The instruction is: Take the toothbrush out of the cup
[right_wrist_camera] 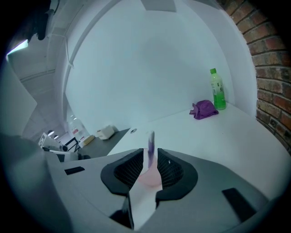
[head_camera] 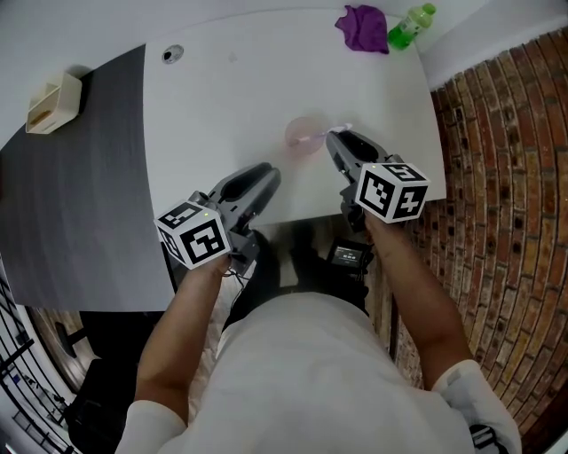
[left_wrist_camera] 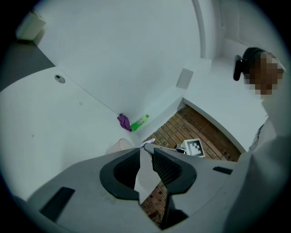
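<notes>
A translucent pink cup [head_camera: 302, 137] stands on the white table [head_camera: 240, 97], and a pale purple toothbrush [head_camera: 319, 135] leans out of it to the right. My right gripper [head_camera: 334, 138] is at the cup's right rim. In the right gripper view the toothbrush [right_wrist_camera: 150, 139] stands upright between the narrow jaws of the right gripper [right_wrist_camera: 150, 154], which is shut on it, with the cup [right_wrist_camera: 148, 176] just below. My left gripper [head_camera: 264, 175] hovers near the table's front edge, left of the cup, shut and holding nothing. The left gripper view shows the cup [left_wrist_camera: 120, 145] beyond the left gripper [left_wrist_camera: 144, 151].
A purple cloth [head_camera: 362, 27] and a green bottle [head_camera: 411, 25] sit at the table's far right corner. A beige box [head_camera: 53, 102] rests on the dark grey surface [head_camera: 80, 204] at the left. A brick wall [head_camera: 506, 168] runs along the right.
</notes>
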Action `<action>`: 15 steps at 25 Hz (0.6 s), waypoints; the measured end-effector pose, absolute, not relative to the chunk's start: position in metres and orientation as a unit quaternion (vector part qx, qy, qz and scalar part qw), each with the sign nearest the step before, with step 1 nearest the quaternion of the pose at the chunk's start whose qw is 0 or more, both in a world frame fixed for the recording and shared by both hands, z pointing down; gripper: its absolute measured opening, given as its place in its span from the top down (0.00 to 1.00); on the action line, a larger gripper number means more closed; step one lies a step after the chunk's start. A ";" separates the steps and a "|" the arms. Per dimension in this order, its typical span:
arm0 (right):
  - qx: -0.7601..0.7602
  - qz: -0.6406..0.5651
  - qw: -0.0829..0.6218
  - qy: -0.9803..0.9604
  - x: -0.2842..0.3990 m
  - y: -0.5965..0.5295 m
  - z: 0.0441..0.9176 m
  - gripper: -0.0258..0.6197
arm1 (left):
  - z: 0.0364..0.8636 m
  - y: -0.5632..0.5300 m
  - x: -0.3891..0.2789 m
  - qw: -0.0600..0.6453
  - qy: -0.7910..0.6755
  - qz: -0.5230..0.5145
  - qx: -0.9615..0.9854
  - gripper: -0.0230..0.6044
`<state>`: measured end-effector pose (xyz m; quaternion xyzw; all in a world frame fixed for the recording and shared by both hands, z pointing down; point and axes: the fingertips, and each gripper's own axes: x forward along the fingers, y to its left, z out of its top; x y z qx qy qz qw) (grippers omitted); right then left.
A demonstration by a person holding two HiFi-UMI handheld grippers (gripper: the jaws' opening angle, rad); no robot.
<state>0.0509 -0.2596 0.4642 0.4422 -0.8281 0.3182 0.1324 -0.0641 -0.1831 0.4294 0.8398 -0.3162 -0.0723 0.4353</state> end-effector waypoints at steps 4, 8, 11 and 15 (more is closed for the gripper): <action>0.443 0.313 0.141 -0.828 0.049 -0.265 0.466 0.84 | 0.435 -0.185 -0.062 0.437 -0.316 -0.067 0.839 0.85; 0.442 0.304 0.151 -0.830 0.046 -0.267 0.469 0.84 | 0.441 -0.186 -0.059 0.442 -0.318 -0.064 0.837 0.85; 0.442 0.301 0.157 -0.830 0.046 -0.266 0.470 0.84 | 0.444 -0.185 -0.058 0.444 -0.319 -0.061 0.835 0.85; 0.441 0.298 0.162 -0.831 0.045 -0.268 0.470 0.85 | 0.445 -0.185 -0.058 0.445 -0.320 -0.059 0.835 0.85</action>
